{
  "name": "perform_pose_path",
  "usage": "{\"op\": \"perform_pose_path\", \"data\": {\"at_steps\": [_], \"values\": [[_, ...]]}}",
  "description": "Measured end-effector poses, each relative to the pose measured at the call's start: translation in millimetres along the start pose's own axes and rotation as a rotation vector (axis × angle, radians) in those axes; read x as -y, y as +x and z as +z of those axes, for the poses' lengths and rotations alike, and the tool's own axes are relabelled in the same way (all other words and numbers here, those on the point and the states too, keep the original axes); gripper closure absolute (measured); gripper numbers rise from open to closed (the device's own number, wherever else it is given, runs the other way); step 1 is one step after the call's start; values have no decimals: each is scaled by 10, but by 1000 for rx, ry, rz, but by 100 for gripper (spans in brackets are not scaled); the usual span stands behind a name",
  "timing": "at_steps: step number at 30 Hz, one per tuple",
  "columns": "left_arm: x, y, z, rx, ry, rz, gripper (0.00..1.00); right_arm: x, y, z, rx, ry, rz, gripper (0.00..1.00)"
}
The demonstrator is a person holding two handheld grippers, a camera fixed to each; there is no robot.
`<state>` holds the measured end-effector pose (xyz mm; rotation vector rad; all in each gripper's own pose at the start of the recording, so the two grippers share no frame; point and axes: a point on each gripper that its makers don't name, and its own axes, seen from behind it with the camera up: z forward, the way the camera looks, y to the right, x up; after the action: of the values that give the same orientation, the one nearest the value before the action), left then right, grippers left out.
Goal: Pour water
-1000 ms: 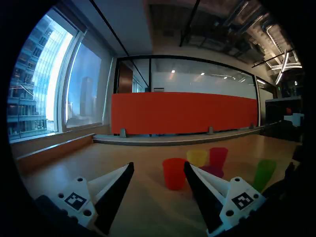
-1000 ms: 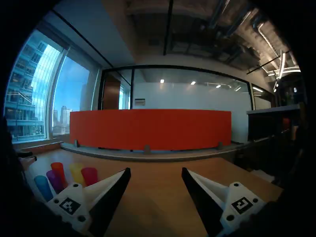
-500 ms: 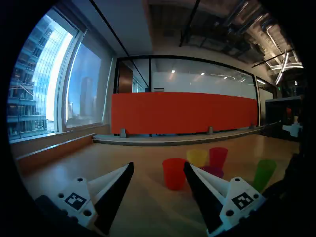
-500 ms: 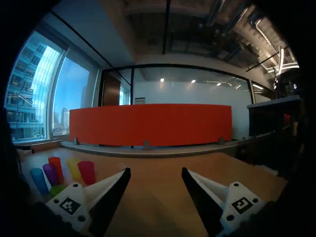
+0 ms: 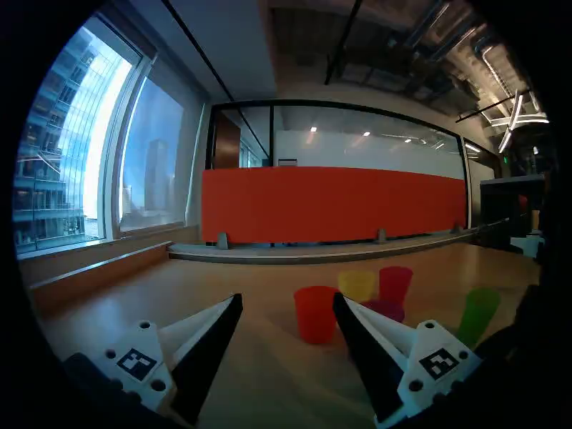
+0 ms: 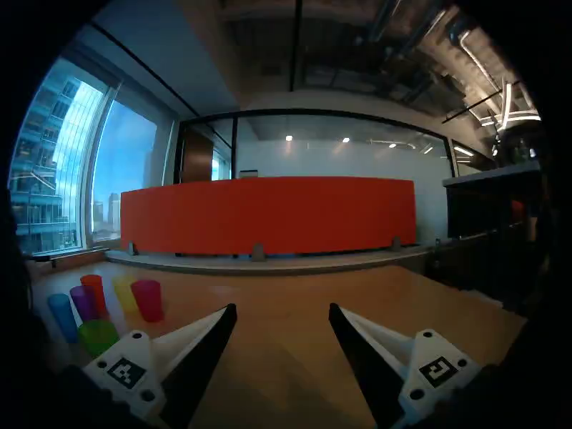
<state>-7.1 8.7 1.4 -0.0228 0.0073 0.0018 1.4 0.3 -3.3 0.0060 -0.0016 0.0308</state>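
Left gripper [image 5: 286, 300]: released, empty; red cup [image 5: 314, 314] upright on the bench [image 5: 272, 379], just ahead, slightly right.
Right gripper [image 6: 282, 309]: released, empty; cups [image 6: 148, 300] far left.
Nearer: left.

Both views low over the table [image 5: 272, 372], toward shared orange partition [image 5: 332, 204] and cups [image 5: 315, 313].

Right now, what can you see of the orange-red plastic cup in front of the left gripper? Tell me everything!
The orange-red plastic cup is a see-through tumbler, wider at the rim than at the base. It stands upright on the wooden table, just ahead of the yellow plastic cup. It shows between the open fingers of the left gripper, beyond their tips and untouched. Whether it holds water, I cannot tell.
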Motion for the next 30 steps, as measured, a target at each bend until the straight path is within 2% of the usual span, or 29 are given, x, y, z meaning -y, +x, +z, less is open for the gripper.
{"op": "perform_pose_path", "data": {"at_steps": [30], "values": [[-3, -5, -11, 0, 0, 0, 6, 29, -14, -14, -2, -2, -28, 0]]}}
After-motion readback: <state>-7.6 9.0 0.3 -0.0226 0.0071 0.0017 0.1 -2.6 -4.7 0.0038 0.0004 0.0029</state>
